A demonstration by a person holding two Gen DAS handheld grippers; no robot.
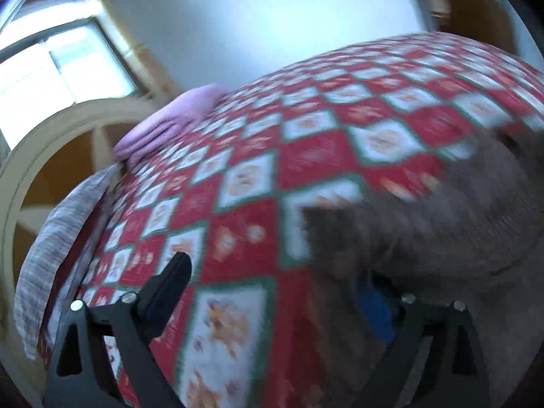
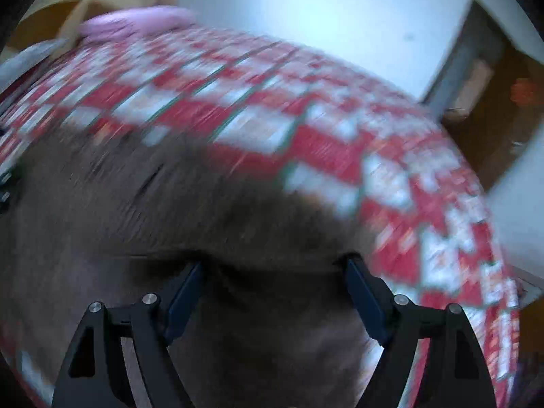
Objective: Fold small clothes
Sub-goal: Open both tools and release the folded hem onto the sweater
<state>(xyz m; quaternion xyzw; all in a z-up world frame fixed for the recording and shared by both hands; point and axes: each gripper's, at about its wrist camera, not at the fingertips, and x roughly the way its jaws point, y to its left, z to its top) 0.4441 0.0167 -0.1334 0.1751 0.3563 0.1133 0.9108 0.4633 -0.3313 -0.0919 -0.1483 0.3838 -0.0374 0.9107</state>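
Note:
A grey-brown knit garment point(image 1: 442, 210) lies on the bed's red and white checked quilt point(image 1: 238, 176). In the left wrist view it fills the right side and covers my left gripper's right finger; the left finger point(image 1: 173, 278) shows bare over the quilt. My left gripper point(image 1: 278, 272) is open. In the right wrist view the same garment point(image 2: 136, 204) spreads across the left and bottom. My right gripper point(image 2: 275, 268) is open, its fingers wide apart with the garment's edge between and under them. Both views are blurred.
A pink folded blanket point(image 1: 170, 119) and a grey striped pillow point(image 1: 57, 238) lie at the head of the bed by a curved cream headboard point(image 1: 51, 136). A window point(image 1: 51, 78) is at the left. A doorway point(image 2: 482, 78) shows past the bed's right edge.

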